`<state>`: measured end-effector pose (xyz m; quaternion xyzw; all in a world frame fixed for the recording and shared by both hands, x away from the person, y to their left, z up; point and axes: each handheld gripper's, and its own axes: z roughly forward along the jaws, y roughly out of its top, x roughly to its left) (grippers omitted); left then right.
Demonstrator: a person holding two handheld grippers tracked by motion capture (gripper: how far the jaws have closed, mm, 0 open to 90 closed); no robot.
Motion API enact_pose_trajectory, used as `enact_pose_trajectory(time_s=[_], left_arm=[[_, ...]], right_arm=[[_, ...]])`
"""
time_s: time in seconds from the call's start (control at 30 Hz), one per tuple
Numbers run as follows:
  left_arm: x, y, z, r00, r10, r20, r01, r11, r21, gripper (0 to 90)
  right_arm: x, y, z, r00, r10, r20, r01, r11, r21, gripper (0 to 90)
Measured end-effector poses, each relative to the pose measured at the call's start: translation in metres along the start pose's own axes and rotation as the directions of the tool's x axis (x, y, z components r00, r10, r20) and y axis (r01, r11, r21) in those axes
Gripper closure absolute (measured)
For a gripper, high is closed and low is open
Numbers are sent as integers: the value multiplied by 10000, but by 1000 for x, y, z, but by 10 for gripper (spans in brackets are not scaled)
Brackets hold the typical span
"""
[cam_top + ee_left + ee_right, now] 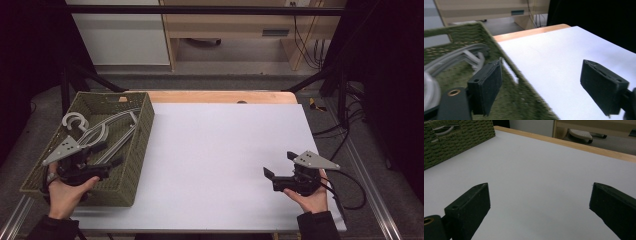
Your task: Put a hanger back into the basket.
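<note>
A green woven basket (144, 127) stands at the left of the table with grey plastic hangers (107, 125) lying in it. My left gripper (109, 154) hovers over the basket's near right part, open. In the left gripper view the gripper (541, 75) straddles the basket's right wall (524, 92), the hangers (461, 53) lie to the left of the jaws, and nothing is gripped. My right gripper (280, 164) rests low over the white table top at the near right, open and empty. The right gripper view looks between the wide jaws of that gripper (540, 192) at bare white surface.
A white sheet (225, 145) covers most of the table, with a wooden edge (220, 96) along the far side. From the right gripper view the basket (456, 142) stands far left. Black frame bars and cables flank the table; cabinets stand behind.
</note>
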<state>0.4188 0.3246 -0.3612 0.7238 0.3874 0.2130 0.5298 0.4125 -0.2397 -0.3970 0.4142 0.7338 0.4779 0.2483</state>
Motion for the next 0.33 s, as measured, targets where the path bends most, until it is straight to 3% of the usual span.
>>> enact_pose_trajectory(time_s=[0.17,0.33], left_arm=[[-16,-8,9,9989,418,225,-428,9982,426,138],[-23,-12,15,9985,474,269,-488,9974,538,134]], right_arm=[[0,0,-2,10000,-37,-18,36,9999,-139,35],[0,-1,-5,10000,-11,-1,11,9998,-205,34]])
